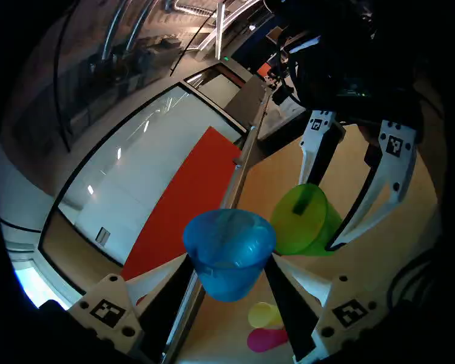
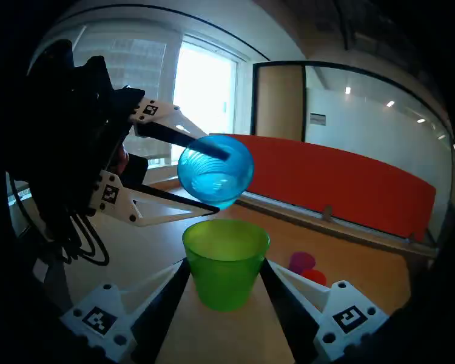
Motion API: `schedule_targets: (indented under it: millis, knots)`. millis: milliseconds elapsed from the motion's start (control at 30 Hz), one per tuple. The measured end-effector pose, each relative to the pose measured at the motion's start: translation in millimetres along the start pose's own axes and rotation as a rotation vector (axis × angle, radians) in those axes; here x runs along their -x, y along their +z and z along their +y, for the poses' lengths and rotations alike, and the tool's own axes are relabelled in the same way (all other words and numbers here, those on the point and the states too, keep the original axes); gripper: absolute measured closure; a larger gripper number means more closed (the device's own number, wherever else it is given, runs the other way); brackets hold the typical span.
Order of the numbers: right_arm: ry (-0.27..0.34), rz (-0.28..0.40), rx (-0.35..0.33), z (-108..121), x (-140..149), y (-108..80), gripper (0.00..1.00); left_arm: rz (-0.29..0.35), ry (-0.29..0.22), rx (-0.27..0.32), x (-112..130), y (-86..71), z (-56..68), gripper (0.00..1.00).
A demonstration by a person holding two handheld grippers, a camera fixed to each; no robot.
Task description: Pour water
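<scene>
Upright green cup (image 2: 226, 276) clamped between right gripper (image 2: 226, 262) fingers, blue cup (image 2: 210, 176) tilted just above it in left gripper (image 2: 222, 182), red partition (image 2: 349, 182) behind

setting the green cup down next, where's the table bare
The wooden table is bare under the green cup and left of it, up to the black cables. Right of it is crowded: two small cups stand before the red partition. The blue cup hangs overhead.

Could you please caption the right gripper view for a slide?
Right hand-held gripper holds green cup upright; left hand-held gripper holds blue cup tilted above it.
</scene>
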State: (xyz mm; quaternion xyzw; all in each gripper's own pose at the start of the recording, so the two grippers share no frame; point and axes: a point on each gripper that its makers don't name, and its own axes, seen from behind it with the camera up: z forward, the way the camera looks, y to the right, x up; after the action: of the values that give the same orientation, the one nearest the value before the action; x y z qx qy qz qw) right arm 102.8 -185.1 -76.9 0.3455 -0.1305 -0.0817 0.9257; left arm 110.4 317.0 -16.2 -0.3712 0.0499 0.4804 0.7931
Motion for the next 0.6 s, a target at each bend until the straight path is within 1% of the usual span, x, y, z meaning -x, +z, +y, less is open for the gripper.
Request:
schedule_targets:
  millis: [367, 600]
  knots:
    - [-0.003, 0.008, 0.004, 1.0, -1.4, 3.3, 0.13, 0.004, 0.05, -0.011, -2.1, 3.1, -2.2, 0.19]
    - [-0.003, 0.008, 0.004, 2.6, -0.5, 3.4, 0.13, 0.0, 0.063, -0.011, -0.7, 4.6, -1.4, 0.19]
